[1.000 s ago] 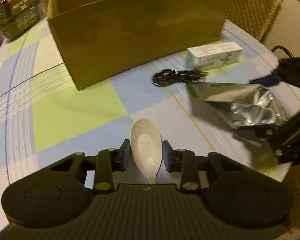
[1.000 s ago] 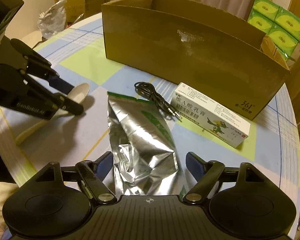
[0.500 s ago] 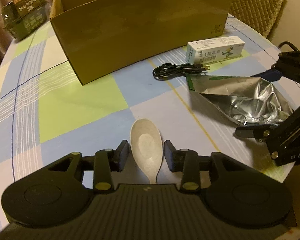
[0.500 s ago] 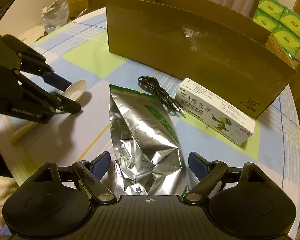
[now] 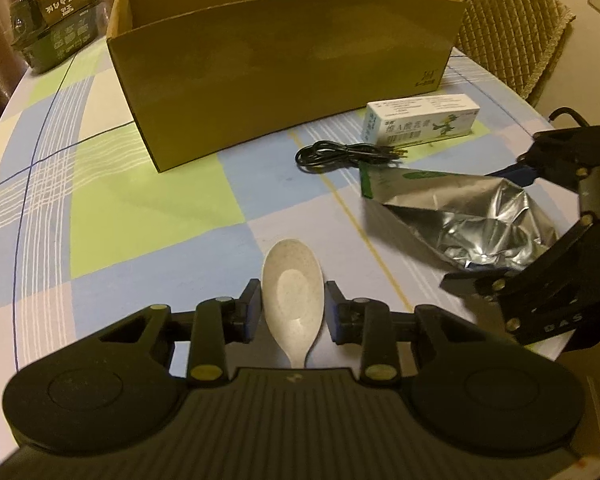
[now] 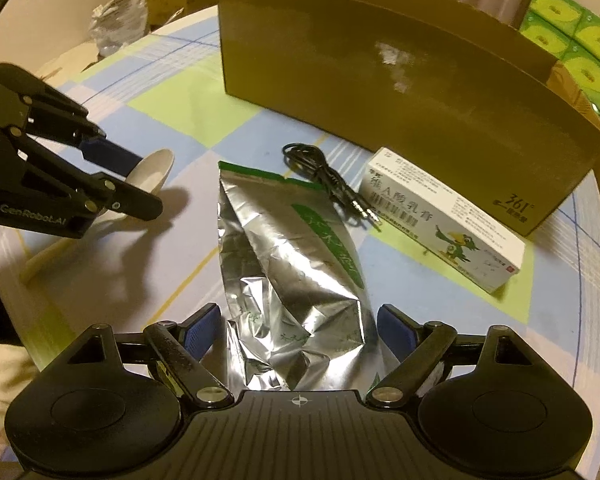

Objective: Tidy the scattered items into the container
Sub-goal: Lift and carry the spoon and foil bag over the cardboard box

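A pale speckled spoon [image 5: 293,285] lies on the checked tablecloth between the fingers of my left gripper [image 5: 293,307], which is open with small gaps on both sides of the bowl. A crumpled silver foil pouch [image 6: 290,276] lies between the fingers of my right gripper [image 6: 300,330], open and wide of it. The open cardboard box [image 5: 284,60] stands behind. A black cable [image 5: 340,154] and a white ointment carton [image 5: 422,119] lie in front of the box. The left gripper also shows in the right wrist view [image 6: 120,180], over the spoon [image 6: 154,170].
A dark green packet [image 5: 56,36] sits at the table's far left edge. A wicker chair [image 5: 508,28] stands behind the table at right. Green tissue packs [image 6: 572,40] and other boxes are stacked beyond the table. The table edge curves close on the right.
Both grippers have eased a little nearer to their objects. The spoon and pouch have not moved. The jaws keep the same openings.
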The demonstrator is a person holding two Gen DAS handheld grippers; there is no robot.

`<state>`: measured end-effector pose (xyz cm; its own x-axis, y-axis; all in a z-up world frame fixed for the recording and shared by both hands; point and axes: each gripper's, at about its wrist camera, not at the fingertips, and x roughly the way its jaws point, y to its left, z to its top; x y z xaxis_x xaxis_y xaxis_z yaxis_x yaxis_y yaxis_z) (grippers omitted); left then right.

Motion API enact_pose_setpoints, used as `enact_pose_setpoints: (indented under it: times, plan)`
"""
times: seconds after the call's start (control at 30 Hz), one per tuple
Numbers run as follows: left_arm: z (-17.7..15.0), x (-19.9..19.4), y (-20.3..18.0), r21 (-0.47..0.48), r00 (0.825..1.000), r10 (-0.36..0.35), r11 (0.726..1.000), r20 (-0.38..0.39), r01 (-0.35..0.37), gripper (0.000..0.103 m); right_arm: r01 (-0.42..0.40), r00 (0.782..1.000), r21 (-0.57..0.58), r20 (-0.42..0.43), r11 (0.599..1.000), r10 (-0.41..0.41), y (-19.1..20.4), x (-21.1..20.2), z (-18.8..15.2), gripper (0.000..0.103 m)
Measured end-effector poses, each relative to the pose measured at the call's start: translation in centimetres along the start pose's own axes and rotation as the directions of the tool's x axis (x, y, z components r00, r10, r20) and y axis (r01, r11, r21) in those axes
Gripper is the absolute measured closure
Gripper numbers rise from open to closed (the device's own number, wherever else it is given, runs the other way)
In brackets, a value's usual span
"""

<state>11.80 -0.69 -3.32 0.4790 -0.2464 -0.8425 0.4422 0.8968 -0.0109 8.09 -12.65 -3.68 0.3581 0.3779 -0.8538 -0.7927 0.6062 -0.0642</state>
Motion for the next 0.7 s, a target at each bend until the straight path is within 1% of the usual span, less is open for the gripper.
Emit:
enact_pose_setpoints:
  times: [0.2, 0.4, 0.47, 0.5, 0.57, 0.67, 0.7]
  plan:
    - [0.0, -0.1, -0.4, 0.004, 1.000, -0.011, 1.000, 0.002, 0.011, 0.076, 0.000, 1.000, 0.012, -0.024, 1.000, 0.000, -0.2, 0.6, 0.8, 0.020]
    - [-0.2, -0.2, -0.5, 0.007, 1.000, -0.015, 1.000, -0.003, 0.015, 0.076, -0.023, 0.995, 0.022, -0.097, 0.999, 0.025, -0.9, 1.2, 1.9, 0.021]
    - [-0.3, -0.2, -0.5, 0.008, 1.000, -0.019, 1.000, -0.005, 0.019, 0.076, -0.033, 0.993, 0.023, -0.115, 0.999, 0.035, -1.0, 1.4, 2.2, 0.025]
    - [-0.3, -0.2, -0.5, 0.008, 1.000, -0.020, 1.000, -0.006, 0.020, 0.076, -0.045, 0.992, 0.034, -0.117, 0.998, 0.049, -1.1, 1.4, 2.4, 0.031]
    - [-0.5, -0.2, -0.6, 0.008, 1.000, -0.024, 1.000, -0.007, 0.024, 0.076, -0.038, 0.992, 0.040, -0.121, 0.998, 0.042, -1.1, 1.3, 2.6, 0.039]
    - [-0.6, -0.4, -0.8, 0.007, 1.000, -0.026, 1.000, -0.007, 0.026, 0.076, -0.015, 0.994, 0.031, -0.106, 0.999, 0.018, -0.8, 0.8, 2.4, 0.047]
    - [-0.6, -0.5, -0.8, 0.006, 1.000, -0.026, 1.000, -0.006, 0.026, 0.076, -0.011, 0.995, 0.033, -0.100, 0.999, 0.014, -0.7, 0.6, 2.3, 0.048]
